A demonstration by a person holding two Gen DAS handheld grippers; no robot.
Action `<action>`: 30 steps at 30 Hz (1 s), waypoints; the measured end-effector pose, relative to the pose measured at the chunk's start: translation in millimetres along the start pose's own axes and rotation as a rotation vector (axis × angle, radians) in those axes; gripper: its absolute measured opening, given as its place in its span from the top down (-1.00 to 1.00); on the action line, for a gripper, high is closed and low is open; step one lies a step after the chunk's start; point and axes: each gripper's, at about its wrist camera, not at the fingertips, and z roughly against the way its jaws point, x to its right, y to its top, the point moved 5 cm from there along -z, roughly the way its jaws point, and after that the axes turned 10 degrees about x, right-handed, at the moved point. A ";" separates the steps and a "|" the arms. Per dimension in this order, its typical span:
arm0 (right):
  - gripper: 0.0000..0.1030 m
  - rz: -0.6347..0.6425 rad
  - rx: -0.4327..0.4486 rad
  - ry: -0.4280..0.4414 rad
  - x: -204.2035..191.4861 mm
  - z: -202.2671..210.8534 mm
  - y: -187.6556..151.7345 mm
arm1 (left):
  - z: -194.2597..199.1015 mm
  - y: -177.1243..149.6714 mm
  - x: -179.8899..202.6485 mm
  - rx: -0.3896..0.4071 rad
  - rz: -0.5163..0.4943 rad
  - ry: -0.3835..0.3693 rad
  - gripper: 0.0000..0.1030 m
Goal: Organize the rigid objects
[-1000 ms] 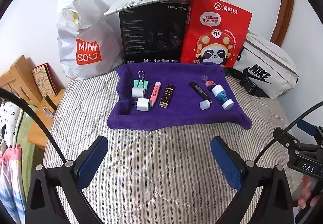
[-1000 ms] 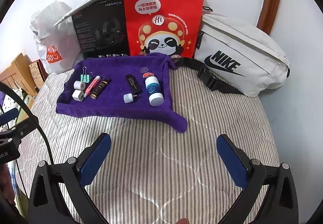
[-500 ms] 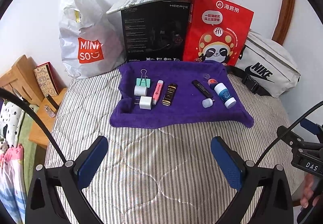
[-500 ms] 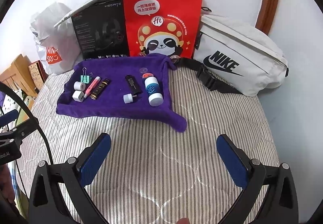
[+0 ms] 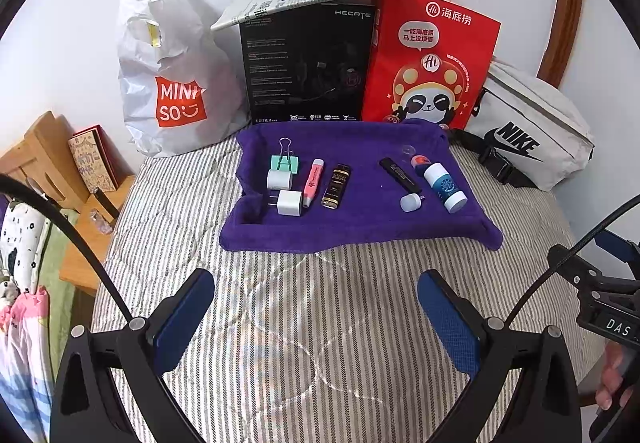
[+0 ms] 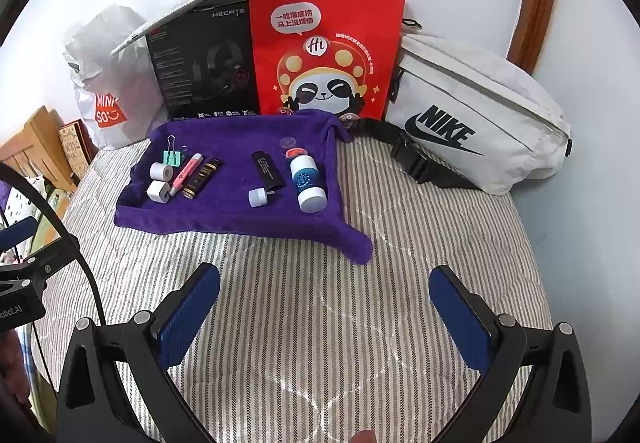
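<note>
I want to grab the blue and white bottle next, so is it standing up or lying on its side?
Lying on its side. The blue and white bottle rests lengthwise on the purple towel, white cap toward the camera, beside the black stick.

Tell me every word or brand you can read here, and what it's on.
"MINI SO": white plastic bag
"HECATE": black box; its fine print is too small
"Hi 海底捞": red paper bag
"NIKE": white waist bag
"DAS": right gripper's mount
Gold-labelled tube: too small to read
</note>
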 end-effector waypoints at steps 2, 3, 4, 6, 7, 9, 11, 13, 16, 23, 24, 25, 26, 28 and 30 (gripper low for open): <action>-0.99 0.002 0.002 -0.002 0.1 0.7 -0.2 | 0.9 0.1 -0.3 0.000 -0.001 0.001 -0.99; -0.99 0.002 0.002 -0.002 0.2 0.7 -0.5 | 1.1 0.2 -0.4 0.001 -0.004 0.001 -0.99; -0.99 0.001 0.001 -0.001 0.2 0.8 -0.8 | 1.3 0.3 -0.9 0.001 -0.005 0.001 -0.99; -0.99 0.004 -0.001 -0.003 0.0 1.3 -1.1 | 1.8 0.2 -1.4 0.001 -0.006 0.000 -0.99; -0.99 0.004 0.000 -0.005 0.1 1.8 -1.2 | 2.0 0.1 -1.5 0.001 -0.007 0.001 -0.99; -0.99 0.006 0.000 -0.003 -0.1 2.3 -1.6 | 2.1 -0.1 -1.4 0.002 -0.007 0.007 -0.99; -0.99 0.012 -0.003 -0.008 0.0 2.0 -1.9 | 1.4 -0.9 -2.6 0.001 -0.009 0.012 -0.99; -0.99 0.011 -0.002 -0.010 0.3 1.5 -2.1 | 1.7 -1.4 -3.5 0.000 -0.008 0.009 -0.99; -0.99 0.011 -0.002 -0.011 0.1 2.0 -2.4 | 1.5 -1.5 -3.8 -0.001 -0.010 0.010 -0.99; -0.99 0.017 -0.002 -0.012 -0.3 1.6 -2.9 | 2.0 -1.4 -4.9 0.003 -0.007 0.007 -0.99; -0.99 0.017 -0.001 -0.014 -0.3 1.6 -3.0 | 2.0 -1.5 -5.1 0.003 -0.009 0.007 -0.99; -0.99 0.017 0.000 -0.015 -0.4 1.9 -3.0 | 2.1 -1.4 -4.9 0.003 -0.007 0.008 -0.99; -0.99 0.018 -0.001 -0.015 -0.9 2.1 -3.2 | 2.1 -1.5 -4.9 0.003 -0.006 0.008 -0.99; -0.99 0.019 0.001 -0.015 -1.4 2.1 -3.1 | 2.1 -1.5 -4.9 0.001 -0.006 0.009 -0.99; -0.99 0.021 0.002 -0.012 -2.2 2.4 -3.1 | 2.1 -1.2 -5.5 0.002 -0.004 0.009 -0.99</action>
